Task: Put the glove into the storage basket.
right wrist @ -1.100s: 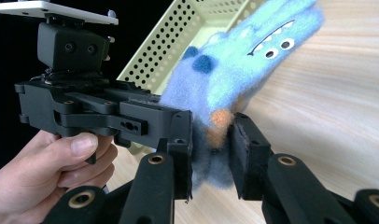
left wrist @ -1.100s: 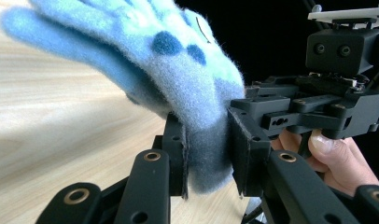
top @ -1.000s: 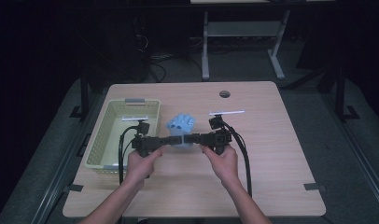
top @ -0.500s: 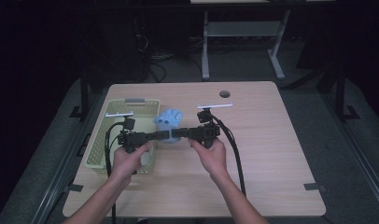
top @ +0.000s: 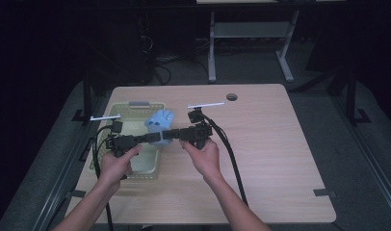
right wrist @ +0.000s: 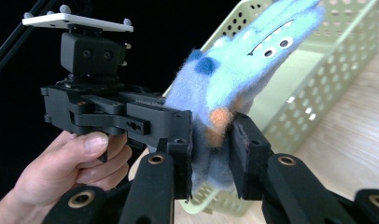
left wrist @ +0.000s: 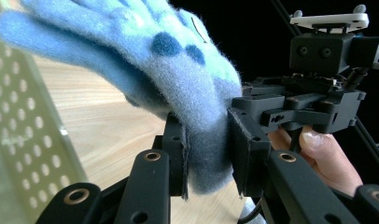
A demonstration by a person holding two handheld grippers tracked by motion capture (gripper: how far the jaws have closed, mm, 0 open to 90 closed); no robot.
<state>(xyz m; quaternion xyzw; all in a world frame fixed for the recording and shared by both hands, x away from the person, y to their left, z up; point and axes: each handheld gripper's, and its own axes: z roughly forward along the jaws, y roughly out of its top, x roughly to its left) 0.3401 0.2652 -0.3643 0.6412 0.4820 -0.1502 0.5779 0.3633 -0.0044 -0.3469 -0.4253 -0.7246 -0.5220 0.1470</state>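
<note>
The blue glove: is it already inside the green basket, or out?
Out. The blue glove hangs above the green basket rim, clamped between the left gripper and right gripper.

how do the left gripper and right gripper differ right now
In the high view, the left gripper is above the pale green basket; the right gripper is above bare table. The left gripper's cable drops by the basket; the right gripper's cable trails across the tabletop. Both are shut on the blue glove, facing each other.

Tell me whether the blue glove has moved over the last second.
Yes. The blue glove, pinched by both the left claw and the right claw, has travelled left, from over bare tabletop to over the green basket's right rim.
</note>
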